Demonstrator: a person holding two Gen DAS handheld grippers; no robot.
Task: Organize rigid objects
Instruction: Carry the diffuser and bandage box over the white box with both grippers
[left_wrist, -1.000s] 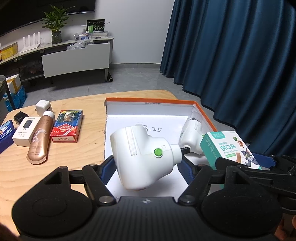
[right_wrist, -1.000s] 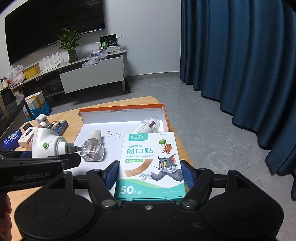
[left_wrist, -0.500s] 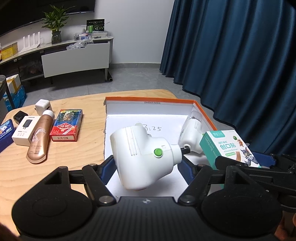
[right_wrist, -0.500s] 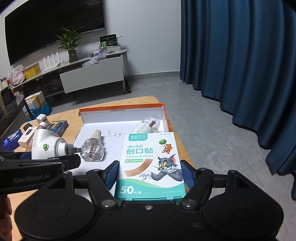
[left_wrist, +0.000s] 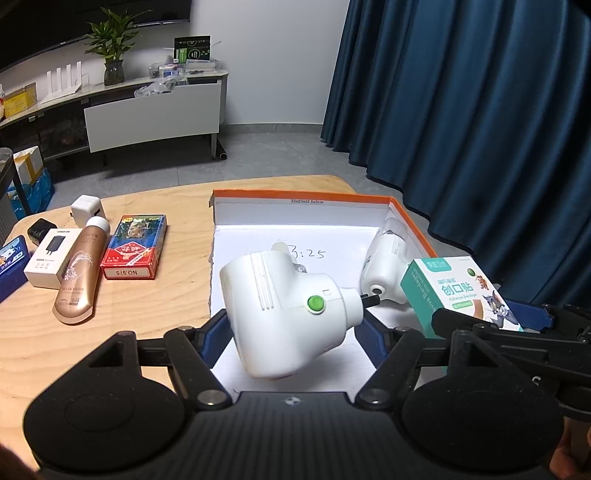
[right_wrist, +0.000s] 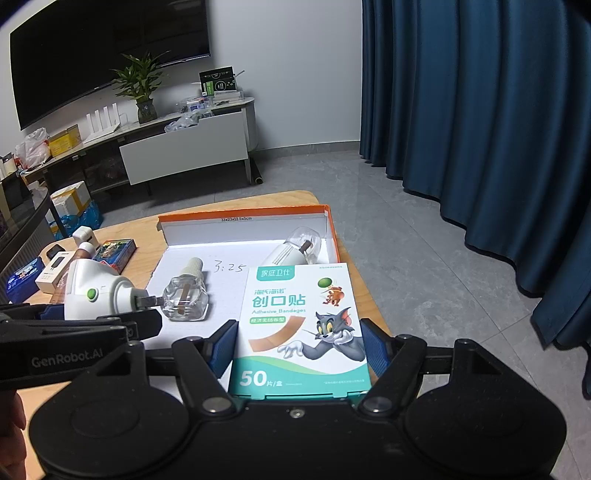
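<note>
— Where were they in the job when you looked?

— Mid-carry, I'd say. The left gripper (left_wrist: 291, 328) was clenched on a white plastic plug-in vaporiser with a green button (left_wrist: 284, 314), held above the near edge of the shallow orange-rimmed white cardboard box (left_wrist: 303, 194). The right gripper (right_wrist: 299, 350) was clamped on a flat teal-and-white carton of cartoon adhesive bandages (right_wrist: 301, 325), held over the box's near corner at about four o'clock.

— Anything inside already?

— A clear glass refill bottle with a cream cap (right_wrist: 186, 293) lay near the middle, and a second white vaporiser with its clear bottle attached (right_wrist: 291, 249) lay against the wall at two o'clock.

— Which way did the held vaporiser point?

— Its long axis ran across the left gripper, plug pins toward three o'clock, tipped a little. The carton's long axis pointed at twelve, printed face up.

— And next?

— My guess: lower each into bare floor of the box and let go, without knocking the glass bottle. A red card box (left_wrist: 135, 247), a gold tube (left_wrist: 79, 280) and white chargers (left_wrist: 51, 256) waited on the wooden table (left_wrist: 155, 306) at ten o'clock.
</note>
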